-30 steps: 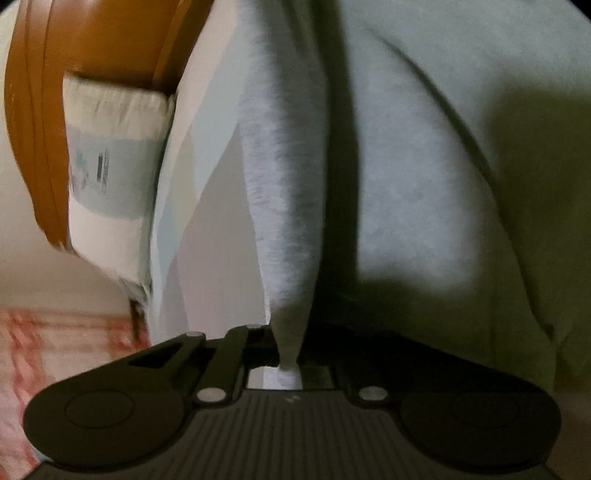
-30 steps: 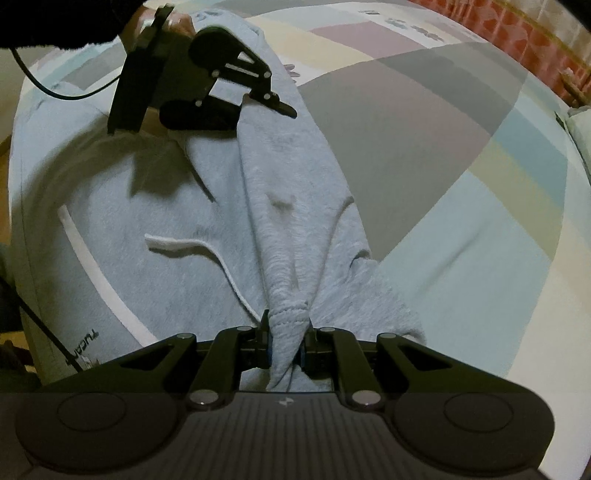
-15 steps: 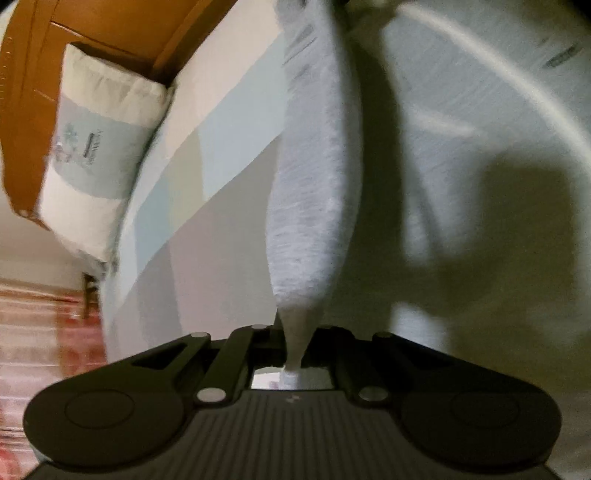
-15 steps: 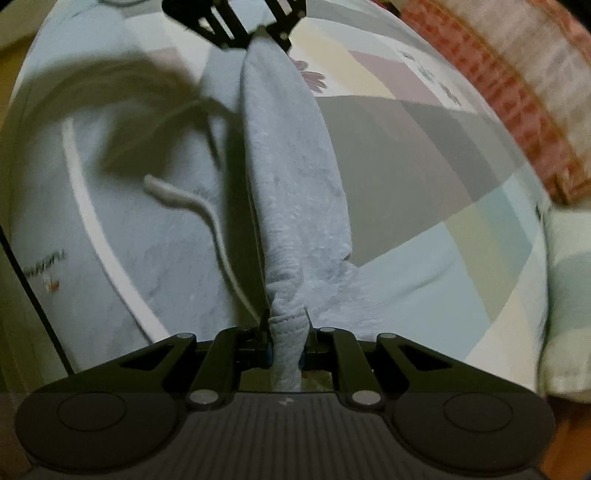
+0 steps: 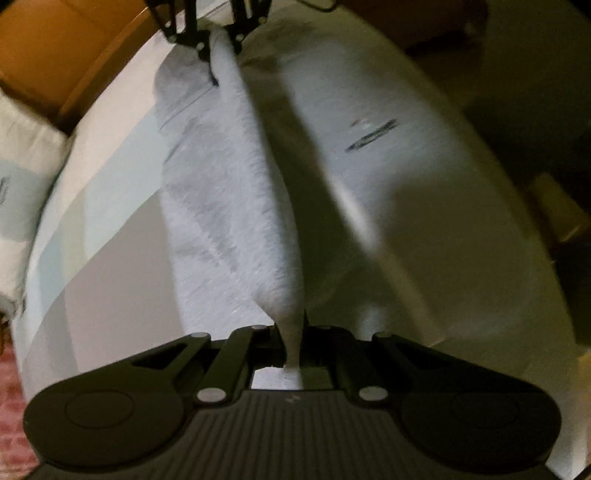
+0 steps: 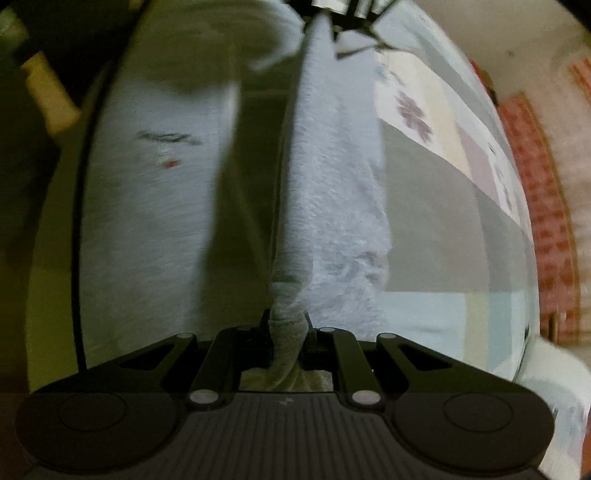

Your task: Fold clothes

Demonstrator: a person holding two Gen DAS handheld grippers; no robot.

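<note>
A light grey sweatpants garment (image 5: 236, 192) (image 6: 332, 177) lies on a bed, and one long edge of it is lifted and stretched taut between my two grippers. My left gripper (image 5: 293, 345) is shut on one end of that raised edge. My right gripper (image 6: 286, 336) is shut on a bunched hem at the other end. Each gripper shows at the top of the other's view, the right gripper (image 5: 212, 35) and the left gripper (image 6: 332, 14). The rest of the garment (image 6: 155, 206) lies flat, with a small dark logo (image 5: 371, 136) on it. Both views are blurred.
The bed's patchwork cover (image 6: 443, 192) of grey, pale blue and cream blocks spreads beside the garment. A white pillow (image 5: 18, 192) and a wooden headboard (image 5: 66, 55) are at the left. A red patterned floor (image 6: 543, 206) runs along the bed's far side.
Both grippers have lifted higher and pulled apart, so the held edge went from slack and draped to stretched straight. The flat part of the garment now shows below.
</note>
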